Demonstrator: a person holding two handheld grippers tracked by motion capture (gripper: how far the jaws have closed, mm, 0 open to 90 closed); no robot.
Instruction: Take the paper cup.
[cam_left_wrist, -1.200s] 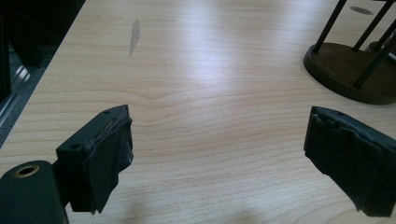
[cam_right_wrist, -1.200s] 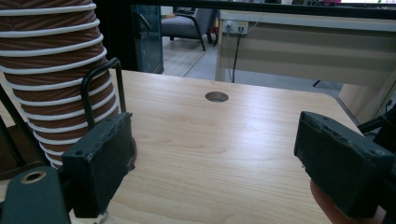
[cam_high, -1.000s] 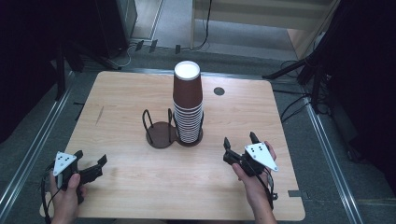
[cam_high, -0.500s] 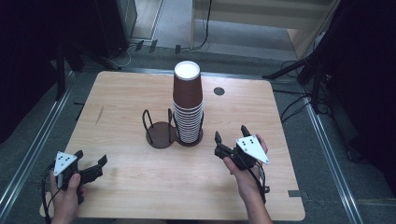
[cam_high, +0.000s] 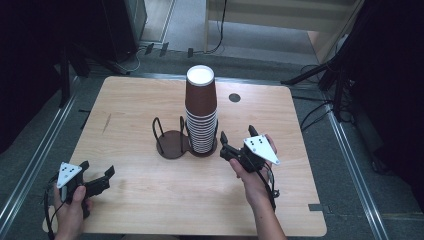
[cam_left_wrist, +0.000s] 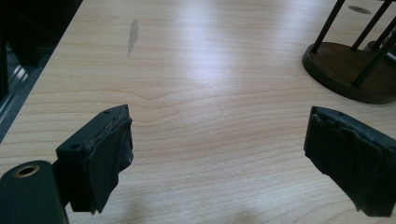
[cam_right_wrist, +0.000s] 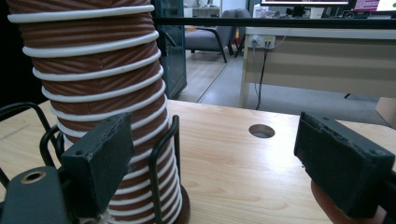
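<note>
A tall stack of upside-down brown paper cups (cam_high: 201, 110) with white rims stands in the right half of a black wire holder (cam_high: 172, 142), whose left round base is bare. My right gripper (cam_high: 238, 136) is open just right of the stack's foot, pointing away from the person. In the right gripper view the cups (cam_right_wrist: 93, 84) rise close in front of the left jaw, and nothing lies between the fingertips (cam_right_wrist: 215, 158). My left gripper (cam_high: 97, 170) rests open near the table's front left corner. Its view shows bare wood between the jaws (cam_left_wrist: 219, 154) and the holder's base (cam_left_wrist: 348, 70) off to the right.
The wooden table (cam_high: 150, 200) has a small round hole (cam_high: 234, 97) behind and right of the cups, seen too as a hole (cam_right_wrist: 261, 131) in the right gripper view. Metal rails and dark stands flank the table; cables lie on the floor behind.
My right gripper has moved left and slightly up, from the table's right side to close beside the cup stack. The left gripper has stayed put.
</note>
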